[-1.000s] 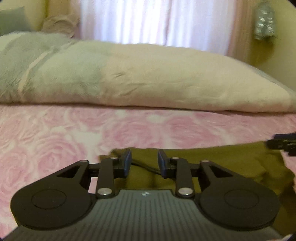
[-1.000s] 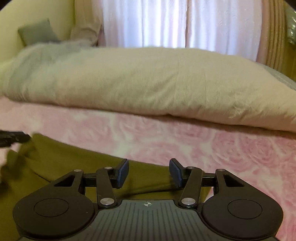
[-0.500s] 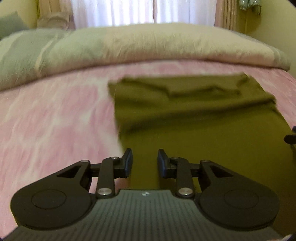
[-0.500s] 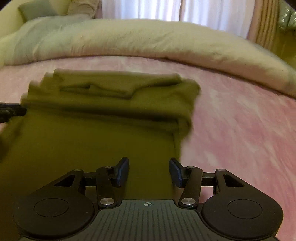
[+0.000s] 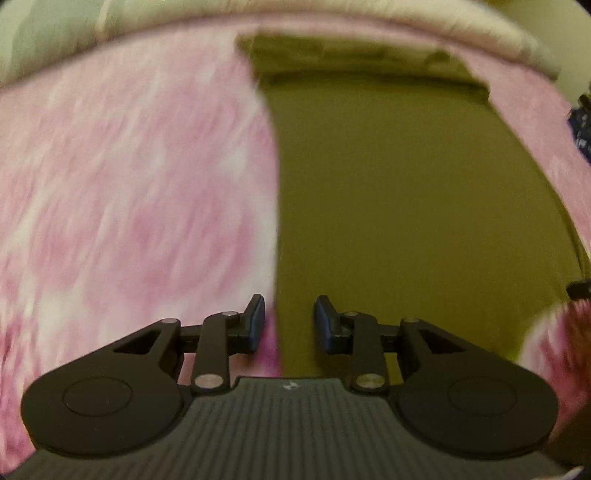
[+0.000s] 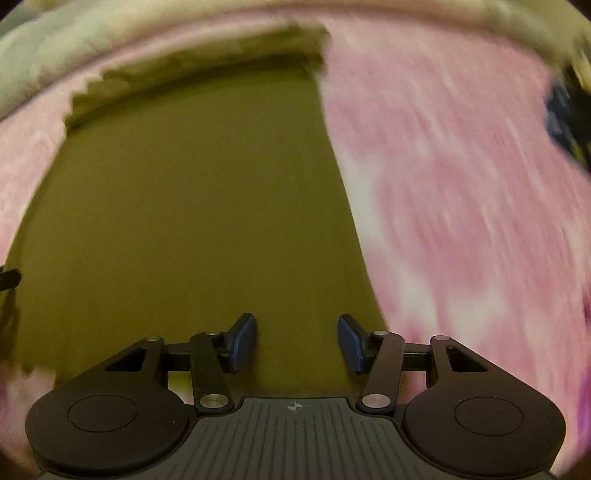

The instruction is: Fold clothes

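Note:
An olive-green garment (image 5: 406,192) lies flat on the pink rose-patterned bedspread (image 5: 129,184), with a folded band at its far end. My left gripper (image 5: 289,321) is open and empty over the garment's near left edge. My right gripper (image 6: 296,341) is open and empty over the garment (image 6: 184,206) near its near right edge. The tip of the other gripper shows at the right edge of the left wrist view (image 5: 580,290) and at the left edge of the right wrist view (image 6: 9,278). Both views are motion-blurred.
A cream and grey duvet (image 5: 110,22) lies across the far side of the bed, also in the right wrist view (image 6: 74,40). A dark blue object (image 6: 565,114) lies at the far right on the pink bedspread (image 6: 461,184).
Both grippers have pulled back toward me and tilted down, from the garment's far folded end to its near edge. Both stayed open and empty.

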The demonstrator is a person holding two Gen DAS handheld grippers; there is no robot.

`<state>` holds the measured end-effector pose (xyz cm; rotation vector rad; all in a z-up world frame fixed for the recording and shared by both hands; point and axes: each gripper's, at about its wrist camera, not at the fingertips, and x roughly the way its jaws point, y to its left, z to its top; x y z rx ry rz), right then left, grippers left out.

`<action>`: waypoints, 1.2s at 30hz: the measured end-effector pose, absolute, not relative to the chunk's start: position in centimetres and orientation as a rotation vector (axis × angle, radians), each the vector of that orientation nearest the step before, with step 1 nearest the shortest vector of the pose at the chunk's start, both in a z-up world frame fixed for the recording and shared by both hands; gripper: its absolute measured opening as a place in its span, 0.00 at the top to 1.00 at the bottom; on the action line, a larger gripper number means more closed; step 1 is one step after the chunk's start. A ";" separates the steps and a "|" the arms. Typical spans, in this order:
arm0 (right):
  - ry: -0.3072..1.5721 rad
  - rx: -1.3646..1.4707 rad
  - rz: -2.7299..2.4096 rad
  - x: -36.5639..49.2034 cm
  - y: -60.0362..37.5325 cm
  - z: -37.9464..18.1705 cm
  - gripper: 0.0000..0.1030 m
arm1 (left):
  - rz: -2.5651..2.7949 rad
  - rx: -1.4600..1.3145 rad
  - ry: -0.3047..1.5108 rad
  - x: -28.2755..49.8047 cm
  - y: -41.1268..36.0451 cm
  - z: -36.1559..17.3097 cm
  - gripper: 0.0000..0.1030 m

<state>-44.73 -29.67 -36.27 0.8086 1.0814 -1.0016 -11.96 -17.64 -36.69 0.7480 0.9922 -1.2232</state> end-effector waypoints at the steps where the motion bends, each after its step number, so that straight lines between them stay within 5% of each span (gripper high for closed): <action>1: 1.124 0.877 -1.011 -45.3 -28.8 -36.2 0.49 | -1.197 0.777 1.043 -11.9 -16.9 -36.3 0.74; 6: 1.177 1.084 -1.025 -47.1 -26.4 -33.1 0.49 | -1.085 0.856 1.176 -12.2 -15.5 -31.3 0.74; 12: 0.985 1.049 -1.007 -45.8 -29.8 -24.8 0.49 | -1.086 0.721 1.124 -14.4 -17.2 -22.9 0.67; 15: 0.831 1.114 -0.972 -46.3 -32.6 -21.2 0.49 | -1.060 0.648 1.070 -16.1 -18.2 -19.2 0.65; 21: 0.293 1.851 -0.694 -56.5 -37.2 -18.6 0.49 | -1.033 0.548 0.980 -21.3 -16.3 -13.7 0.59; 24: 0.139 1.939 -0.579 -63.3 -39.1 -17.1 0.49 | -0.999 0.512 0.980 -24.0 -13.9 -13.0 0.59; 27: 0.399 1.535 -0.785 -67.6 -40.1 -14.3 0.49 | -0.946 0.525 0.991 -26.8 -11.8 -13.4 0.59; 32: 1.027 0.401 -1.069 -64.8 -33.5 -13.2 0.49 | -0.887 0.561 0.997 -31.3 -9.0 -14.1 0.59; 36: 1.048 0.208 -0.862 -62.2 -26.4 -15.8 0.49 | -0.887 0.570 0.976 -34.4 -7.3 -13.1 0.59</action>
